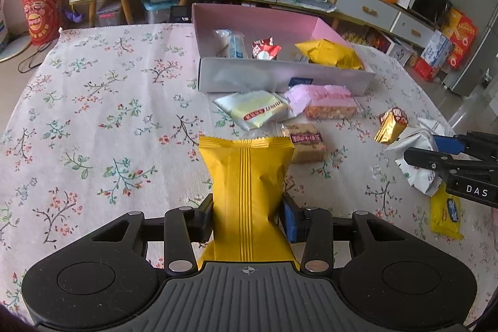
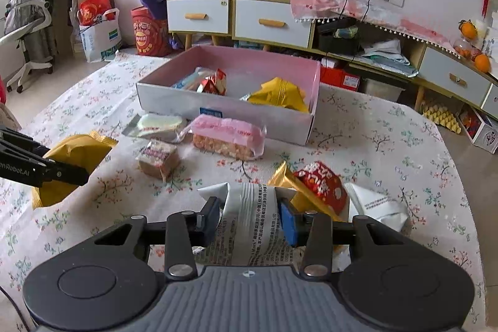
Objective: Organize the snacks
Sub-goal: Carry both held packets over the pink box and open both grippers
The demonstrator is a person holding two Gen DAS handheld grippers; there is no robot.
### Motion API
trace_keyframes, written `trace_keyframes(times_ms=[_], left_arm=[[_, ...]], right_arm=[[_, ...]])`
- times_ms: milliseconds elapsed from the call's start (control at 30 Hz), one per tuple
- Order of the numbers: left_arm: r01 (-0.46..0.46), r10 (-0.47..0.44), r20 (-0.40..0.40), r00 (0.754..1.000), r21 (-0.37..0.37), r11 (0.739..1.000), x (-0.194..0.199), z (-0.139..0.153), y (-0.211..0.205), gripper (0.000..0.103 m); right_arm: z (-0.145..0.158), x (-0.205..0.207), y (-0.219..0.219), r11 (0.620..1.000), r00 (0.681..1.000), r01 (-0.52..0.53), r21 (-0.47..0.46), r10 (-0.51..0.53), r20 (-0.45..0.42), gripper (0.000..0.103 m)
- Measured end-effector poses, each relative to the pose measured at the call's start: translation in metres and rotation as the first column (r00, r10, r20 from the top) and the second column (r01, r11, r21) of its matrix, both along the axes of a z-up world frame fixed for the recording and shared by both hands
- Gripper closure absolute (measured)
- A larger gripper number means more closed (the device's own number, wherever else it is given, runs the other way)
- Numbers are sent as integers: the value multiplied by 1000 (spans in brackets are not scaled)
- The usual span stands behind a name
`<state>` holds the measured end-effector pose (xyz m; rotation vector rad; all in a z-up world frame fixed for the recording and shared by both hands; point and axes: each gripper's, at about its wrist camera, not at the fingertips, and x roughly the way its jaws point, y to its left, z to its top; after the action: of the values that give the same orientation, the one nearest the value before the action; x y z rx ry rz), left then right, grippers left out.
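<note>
My left gripper (image 1: 247, 215) is shut on a yellow snack packet (image 1: 246, 176), its pads pinching the packet's waist above the floral tablecloth. My right gripper (image 2: 249, 218) is shut on a white printed packet (image 2: 252, 220), also seen from the left wrist view as the white packet (image 1: 417, 157). The pink-lined snack box (image 1: 280, 77) stands beyond, holding a yellow packet (image 1: 330, 53), a small red packet (image 1: 264, 49) and a clear blue-white packet (image 1: 232, 42). In the right wrist view the box (image 2: 218, 111) lies ahead and the left gripper's yellow packet (image 2: 74, 151) is at the left.
Loose on the cloth lie a pale yellow-white packet (image 1: 255, 111), a pink rice-bar packet (image 1: 326, 103), a small brown cake (image 1: 306, 142), a gold-red packet (image 1: 390, 125) and a yellow packet (image 1: 445, 213). A red packet (image 2: 323, 182) and a white packet (image 2: 376, 204) sit right of my right gripper. Cabinets stand behind.
</note>
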<state>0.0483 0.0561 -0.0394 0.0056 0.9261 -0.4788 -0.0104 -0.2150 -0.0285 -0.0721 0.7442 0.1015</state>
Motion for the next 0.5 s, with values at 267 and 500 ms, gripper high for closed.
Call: trace_keyframes(times_ms=[267, 500], left_arm=[[-18, 19, 21, 1000, -26, 1000, 8, 11, -1, 63], [-30, 33, 47, 998, -55, 998, 20, 22, -8, 63]], right_arm=[[13, 9, 7, 1000, 999, -2, 12, 2, 38, 79], [29, 23, 12, 999, 997, 6, 36, -9, 80, 79]])
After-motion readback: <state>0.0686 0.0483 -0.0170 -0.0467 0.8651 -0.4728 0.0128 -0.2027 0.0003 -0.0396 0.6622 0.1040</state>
